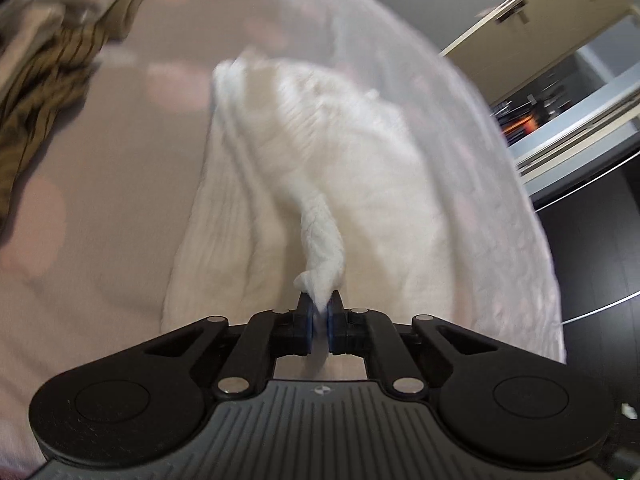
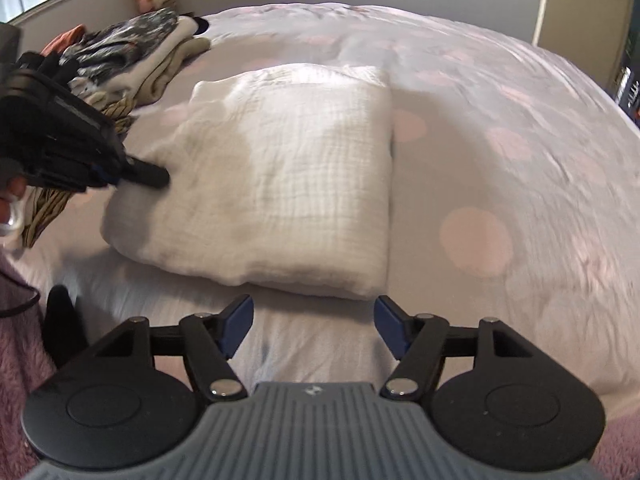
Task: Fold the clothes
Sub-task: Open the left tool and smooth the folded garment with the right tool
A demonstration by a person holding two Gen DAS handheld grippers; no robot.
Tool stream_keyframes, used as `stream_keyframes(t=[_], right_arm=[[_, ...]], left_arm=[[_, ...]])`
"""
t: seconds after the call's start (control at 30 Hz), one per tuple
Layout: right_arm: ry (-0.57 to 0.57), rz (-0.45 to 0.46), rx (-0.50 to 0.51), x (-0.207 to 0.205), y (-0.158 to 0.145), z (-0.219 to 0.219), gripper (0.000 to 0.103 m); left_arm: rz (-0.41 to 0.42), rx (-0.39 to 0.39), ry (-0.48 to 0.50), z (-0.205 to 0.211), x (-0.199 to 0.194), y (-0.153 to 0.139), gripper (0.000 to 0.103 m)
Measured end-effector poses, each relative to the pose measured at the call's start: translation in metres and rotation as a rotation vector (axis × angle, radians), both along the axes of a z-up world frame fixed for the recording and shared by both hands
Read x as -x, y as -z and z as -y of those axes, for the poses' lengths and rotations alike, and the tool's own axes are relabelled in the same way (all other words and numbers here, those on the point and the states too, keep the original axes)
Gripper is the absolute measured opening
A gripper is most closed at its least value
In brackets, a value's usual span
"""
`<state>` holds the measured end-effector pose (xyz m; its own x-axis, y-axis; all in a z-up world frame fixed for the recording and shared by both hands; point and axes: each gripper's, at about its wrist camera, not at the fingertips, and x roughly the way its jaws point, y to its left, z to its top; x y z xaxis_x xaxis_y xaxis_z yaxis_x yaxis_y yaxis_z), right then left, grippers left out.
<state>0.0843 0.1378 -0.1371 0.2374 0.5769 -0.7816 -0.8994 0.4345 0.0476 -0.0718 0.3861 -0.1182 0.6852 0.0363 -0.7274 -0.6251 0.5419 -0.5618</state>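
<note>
Left tool [image 1: 319, 307]: jaws pinched shut on a twisted corner of the white garment [image 1: 320, 168].
Right tool [image 2: 314, 322]: jaws spread wide, holding nothing; the garment's near edge lies just ahead of its tips.
Garment: a folded rectangle on the bed [image 2: 520, 160], right edge straight, left side rumpled by the left tool.
Clothes pile [image 2: 132, 56]: ahead-left of the right tool, beyond the garment.
Risk: a pull on the single pinched corner could drag the layers askew and open the fold.
Risk: thin bunched cloth may slip from the pads.

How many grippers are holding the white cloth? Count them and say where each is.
1. The left gripper is shut on a pinched corner of the white cloth, at its left edge. The right gripper hangs open just short of the cloth's near edge, touching nothing.
</note>
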Motion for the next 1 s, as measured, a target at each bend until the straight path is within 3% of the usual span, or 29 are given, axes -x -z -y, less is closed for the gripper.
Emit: stream_keyframes(t=[0.13,0.27,0.3,0.33,0.37,0.4,0.5,0.53,0.63,0.67,0.73,0.87,0.93,1.0], right_arm=[[0.035,-0.002,0.007,-0.005,0.004,-0.008,0.070],[0.075,-0.007,-0.012,-0.012,0.007,-0.010,0.068],[0.093,-0.013,-0.019,-0.015,0.007,-0.010,0.062],[0.110,-0.019,-0.025,-0.018,0.007,-0.011,0.055],[0.127,-0.034,-0.020,-0.021,0.008,-0.011,0.038],[0.127,-0.048,-0.015,-0.022,0.009,-0.011,0.032],[0.114,-0.076,-0.001,-0.022,0.011,-0.013,0.019],[0.106,-0.071,0.007,-0.020,0.011,-0.014,0.019],[0.100,-0.080,0.053,-0.020,0.018,-0.020,0.012],[0.104,-0.084,0.059,-0.021,0.019,-0.021,0.012],[0.110,-0.089,0.063,-0.022,0.020,-0.021,0.012],[0.089,-0.032,0.047,-0.012,0.015,-0.017,0.020],[0.054,0.036,0.018,0.000,0.009,-0.014,0.034],[0.019,0.105,-0.011,0.013,0.003,-0.010,0.042]], left_arm=[[0.060,-0.063,0.002,-0.004,-0.001,-0.037,0.004],[0.037,-0.111,0.018,-0.012,0.000,-0.058,0.004],[0.025,-0.121,0.017,-0.014,0.001,-0.060,0.004],[-0.004,-0.125,0.010,-0.019,0.003,-0.059,0.004],[-0.033,-0.128,0.003,-0.023,0.005,-0.057,0.004],[-0.059,-0.123,-0.001,-0.028,0.007,-0.051,0.004],[-0.151,-0.101,-0.013,-0.043,0.010,-0.025,0.004],[-0.191,-0.090,-0.018,-0.047,0.010,-0.012,0.004],[-0.235,-0.002,-0.009,-0.054,0.010,0.020,0.004],[-0.240,0.035,-0.006,-0.055,0.010,0.029,0.004],[-0.228,0.034,-0.003,-0.053,0.010,0.028,0.004],[-0.144,0.050,-0.005,-0.048,0.021,0.015,0.007],[-0.130,0.065,-0.017,-0.044,0.028,0.014,0.018],[-0.123,0.081,-0.031,-0.042,0.032,0.014,0.020]])
